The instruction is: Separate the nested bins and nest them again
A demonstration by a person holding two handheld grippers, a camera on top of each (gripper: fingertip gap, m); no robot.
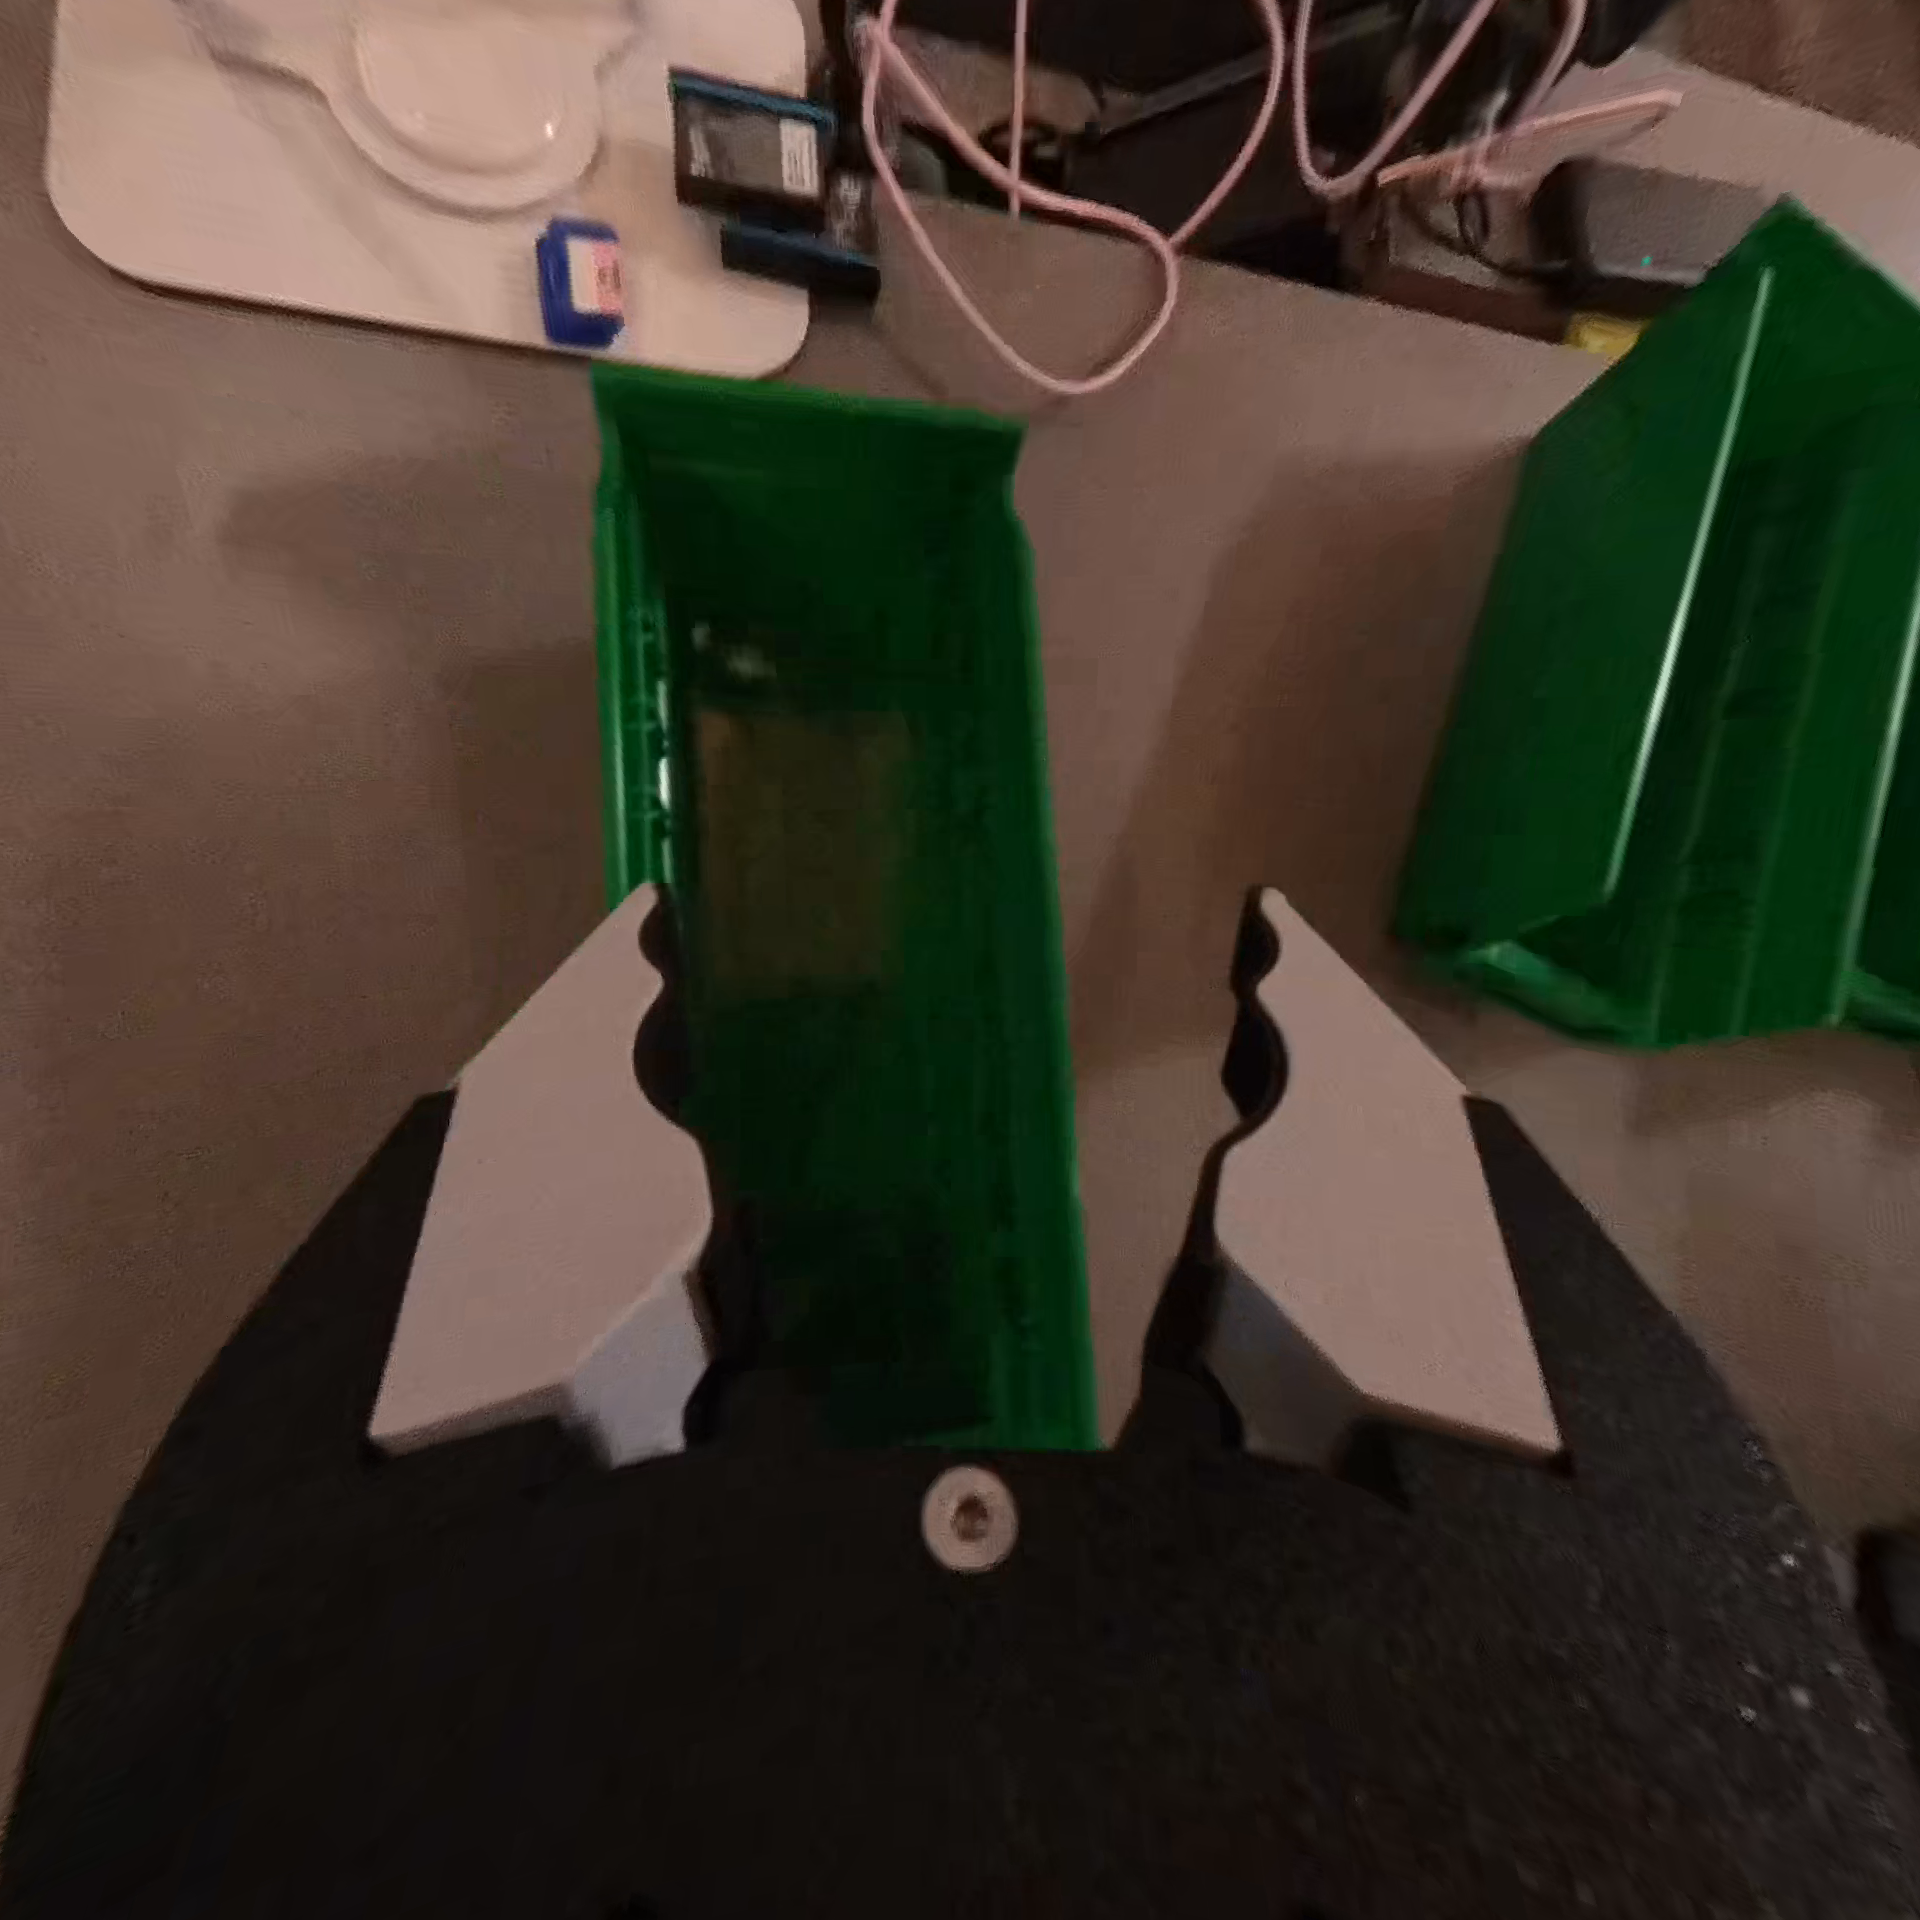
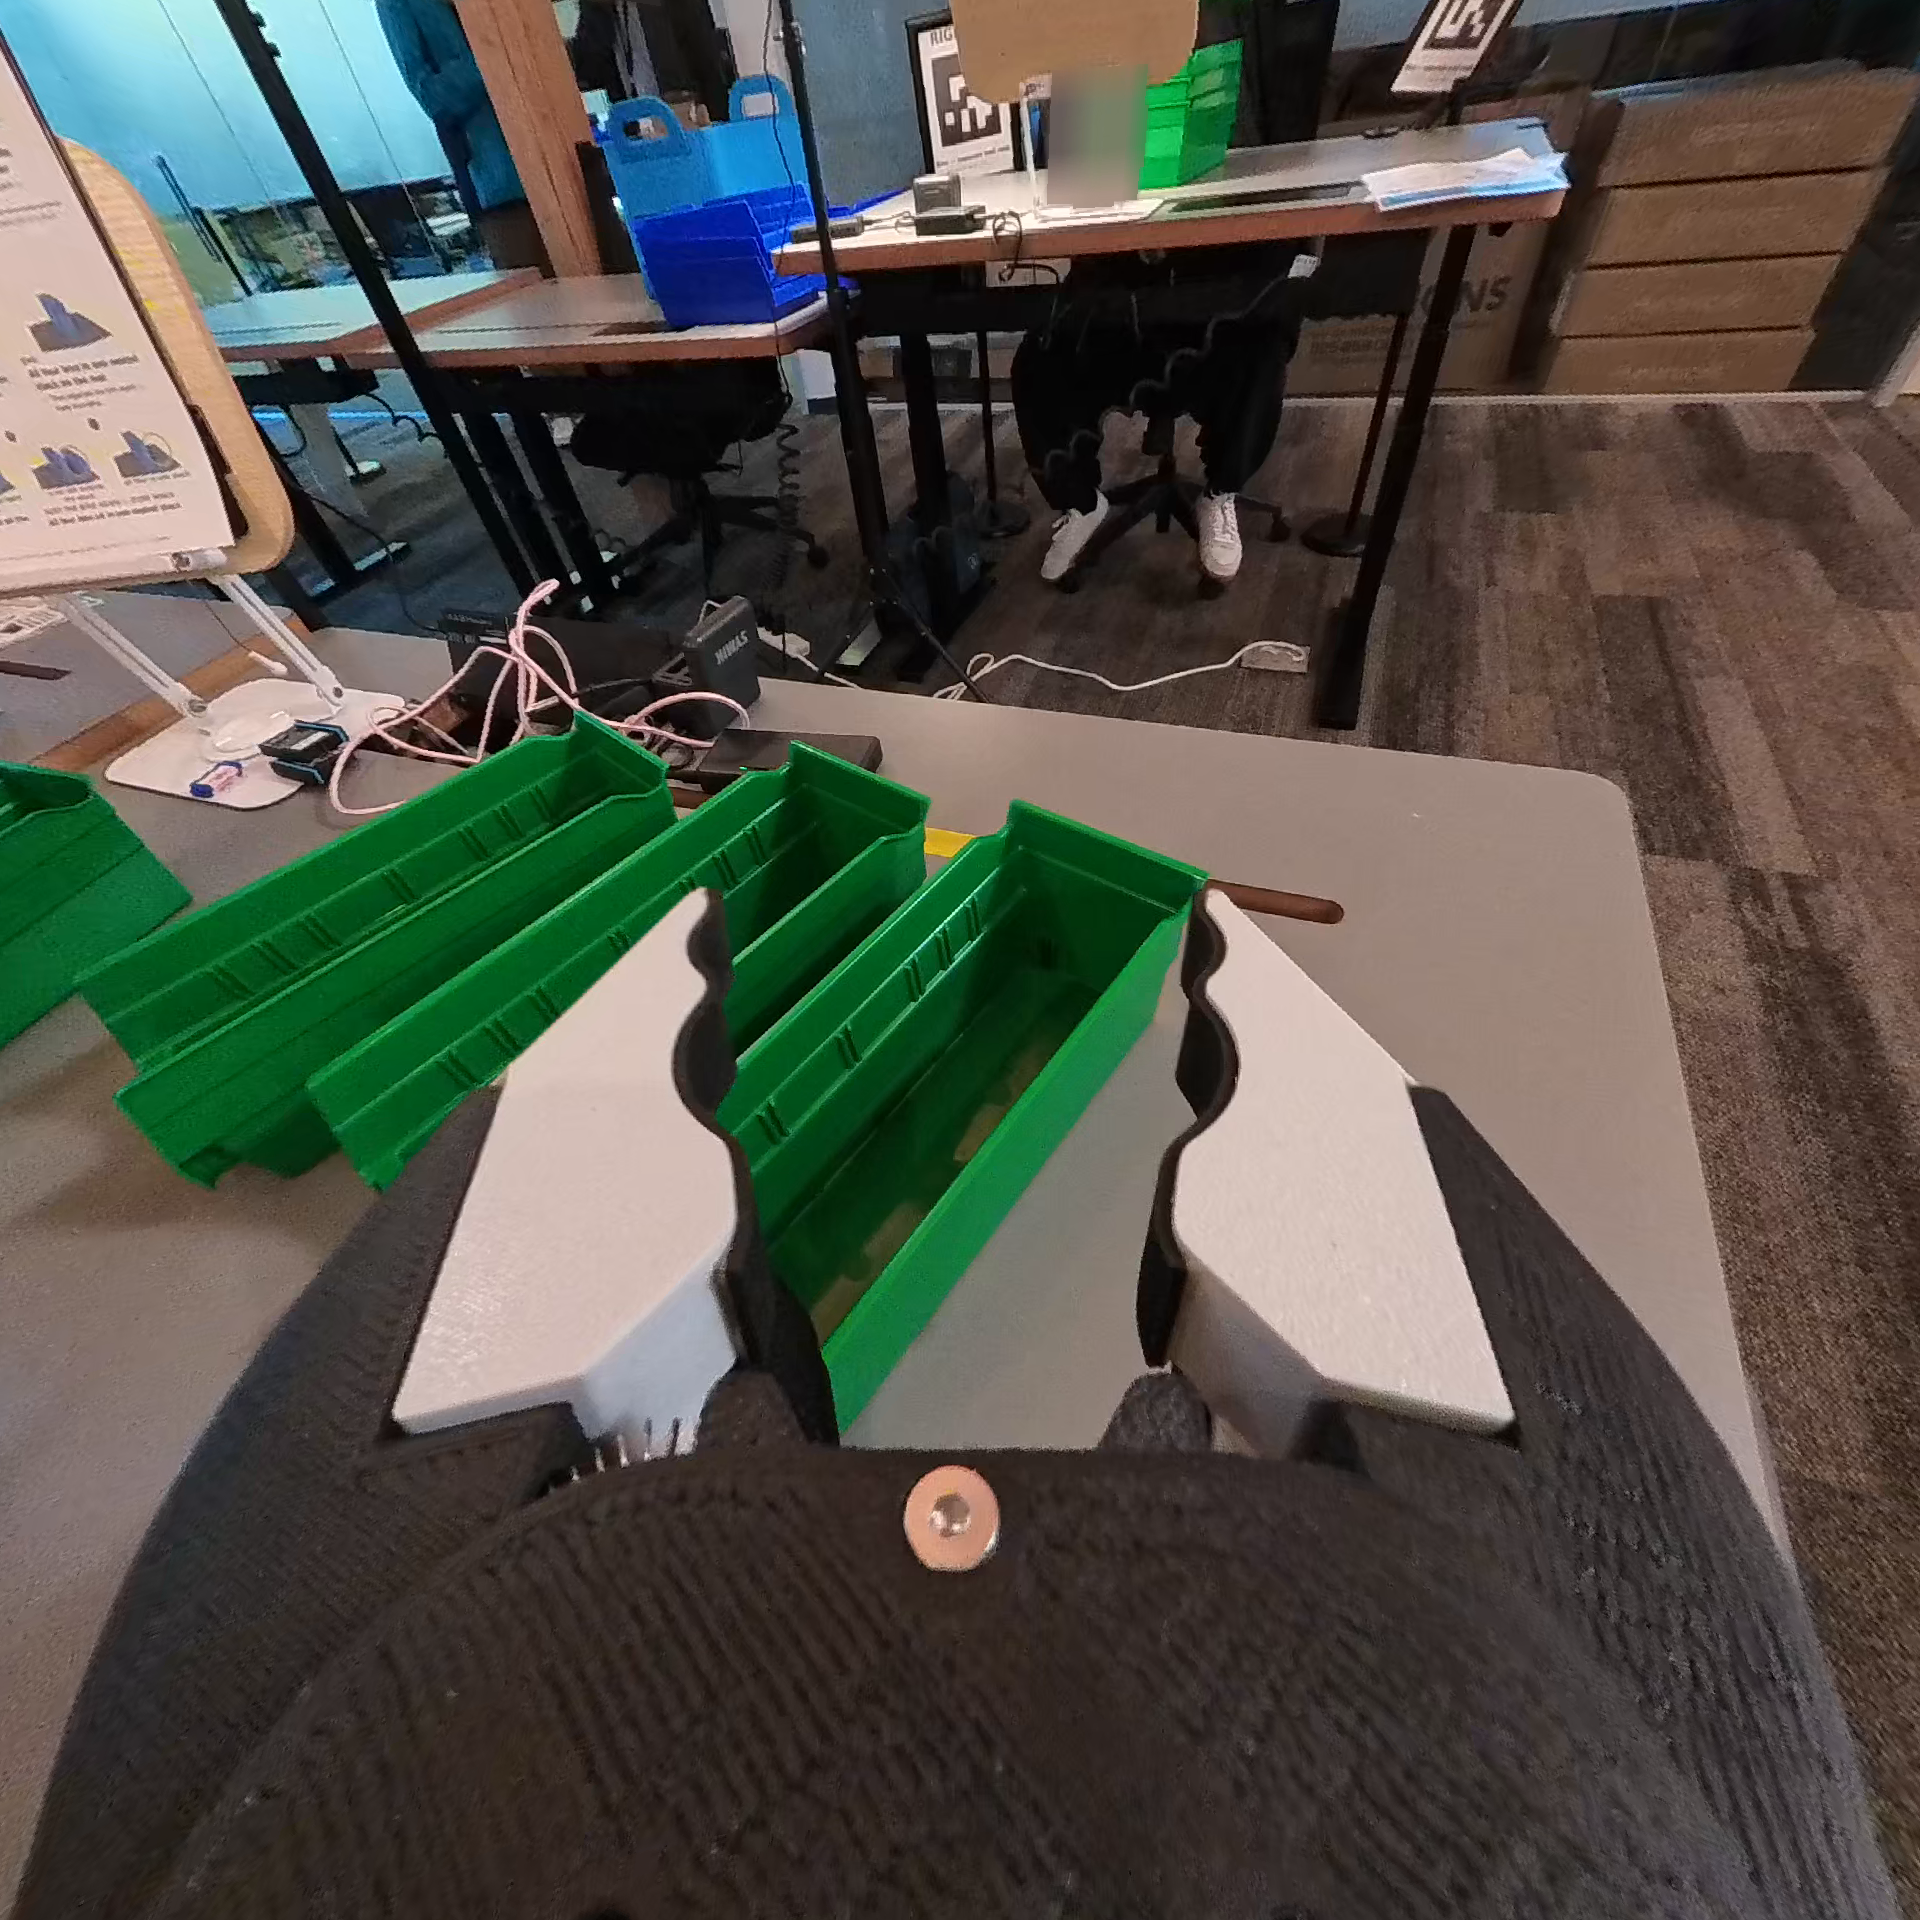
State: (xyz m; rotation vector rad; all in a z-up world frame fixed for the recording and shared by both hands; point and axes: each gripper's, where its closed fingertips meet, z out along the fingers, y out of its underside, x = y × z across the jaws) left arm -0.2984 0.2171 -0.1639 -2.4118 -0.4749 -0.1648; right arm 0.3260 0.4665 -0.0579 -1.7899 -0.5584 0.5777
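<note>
In the left wrist view a long green bin (image 1: pixel 831 831) lies on the grey table (image 1: pixel 260 779) and runs away from me. My left gripper (image 1: pixel 958 904) is open and empty above its near end, with the bin's width between the fingers. A second green bin (image 1: pixel 1683 675) shows at the right. In the right wrist view three green bins lie side by side: left (image 2: pixel 384 935), middle (image 2: pixel 582 997) and right (image 2: pixel 966 1060). My right gripper (image 2: pixel 956 914) is open and empty over the right bin's near end. Another green bin (image 2: pixel 62 883) is at the far left.
A white stand base (image 2: pixel 239 748) with small black and blue items, pink cables (image 2: pixel 520 675) and black devices sit at the table's back. A brown stick (image 2: pixel 1278 909) lies behind the right bin. The table edge (image 2: pixel 1683 935) is close on the right. A person sits at a far desk (image 2: pixel 1143 395).
</note>
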